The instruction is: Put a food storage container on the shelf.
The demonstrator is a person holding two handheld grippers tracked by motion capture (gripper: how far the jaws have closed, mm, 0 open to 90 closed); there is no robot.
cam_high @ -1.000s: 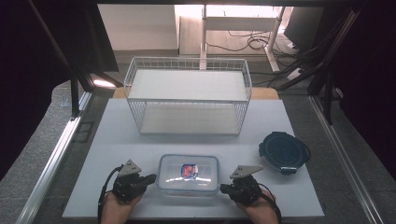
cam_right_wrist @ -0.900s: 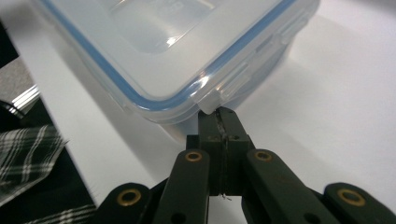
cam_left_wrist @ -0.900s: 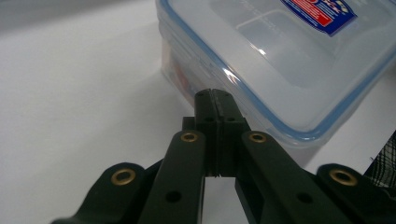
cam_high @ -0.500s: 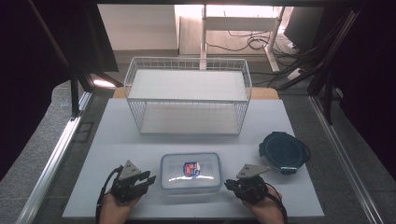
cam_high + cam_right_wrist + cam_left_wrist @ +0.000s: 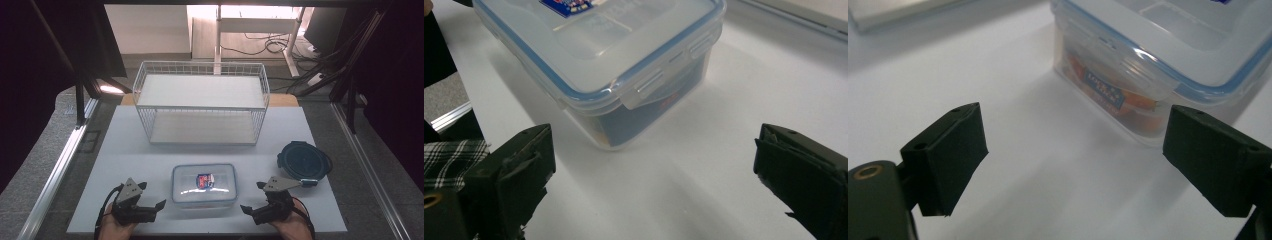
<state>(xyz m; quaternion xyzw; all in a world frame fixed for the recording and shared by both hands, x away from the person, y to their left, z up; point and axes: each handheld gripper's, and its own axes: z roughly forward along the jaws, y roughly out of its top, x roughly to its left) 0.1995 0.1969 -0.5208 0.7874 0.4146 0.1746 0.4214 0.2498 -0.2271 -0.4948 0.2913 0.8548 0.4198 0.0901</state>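
A clear lidded plastic container (image 5: 204, 184) with a blue seal and a label on top sits near the front edge of the white table (image 5: 125, 155). My left gripper (image 5: 152, 205) rests just left of it, jaws wide apart and pointing at its left end (image 5: 1128, 70). My right gripper (image 5: 251, 209) lies just right of it, also open, facing the container's right end (image 5: 624, 65). Neither gripper touches the container. Nothing sits between either pair of jaws.
A white wire basket (image 5: 200, 102) with a flat shelf stands at the back middle of the table. A dark round lidded bowl (image 5: 304, 161) sits at the right, behind my right gripper. Metal rails (image 5: 65, 155) run along both table sides.
Both grippers have slid back toward the front edge and turned inward to face the container's two ends. The container has not moved.
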